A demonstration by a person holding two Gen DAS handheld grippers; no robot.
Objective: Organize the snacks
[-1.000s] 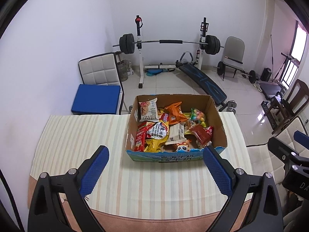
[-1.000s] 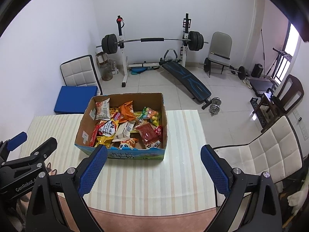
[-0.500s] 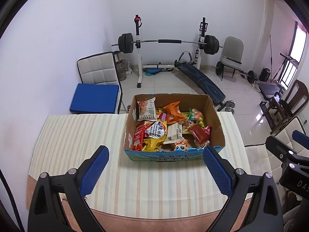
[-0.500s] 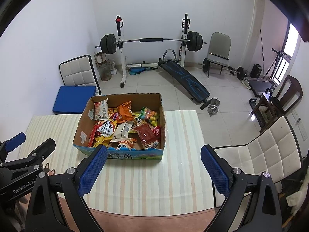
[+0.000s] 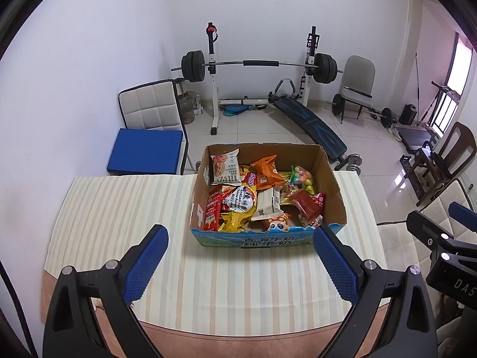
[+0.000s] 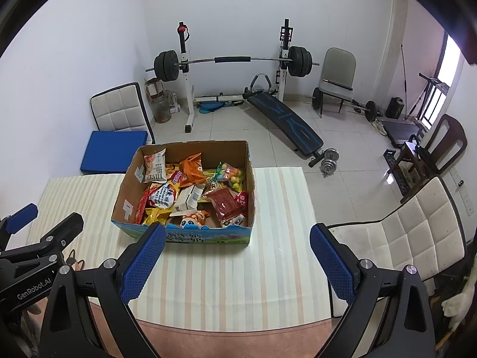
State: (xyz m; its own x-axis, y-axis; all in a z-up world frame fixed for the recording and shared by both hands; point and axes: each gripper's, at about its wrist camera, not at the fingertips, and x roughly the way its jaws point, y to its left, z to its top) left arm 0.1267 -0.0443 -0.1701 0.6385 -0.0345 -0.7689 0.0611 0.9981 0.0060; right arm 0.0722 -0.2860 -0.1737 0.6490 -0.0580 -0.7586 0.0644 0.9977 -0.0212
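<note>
A cardboard box [image 5: 334, 179] [image 6: 131, 179] full of mixed snack packets sits on the striped tablecloth [image 5: 119, 208] [image 6: 277, 208]. Among the packets lie an orange bag [image 5: 266, 170] [image 6: 192, 168], a dark red pack [image 5: 305, 204] [image 6: 226, 203] and a bag of coloured sweets [image 5: 302, 176] [image 6: 231, 174]. My left gripper [image 5: 238, 235] hangs open above the table's near side, short of the box, with nothing between its fingers. My right gripper [image 6: 237, 234] is open too, near the box's front right corner. Each gripper shows at the edge of the other's view.
A white chair with a blue cushion [image 5: 146, 152] stands behind the table on the left. Another white padded chair [image 6: 402, 238] is close on the right. A barbell rack [image 5: 256, 65], a bench and dumbbells fill the tiled floor beyond.
Both grippers have drawn slightly back and up from the box, so it looks a little smaller and farther. Both stay open.
</note>
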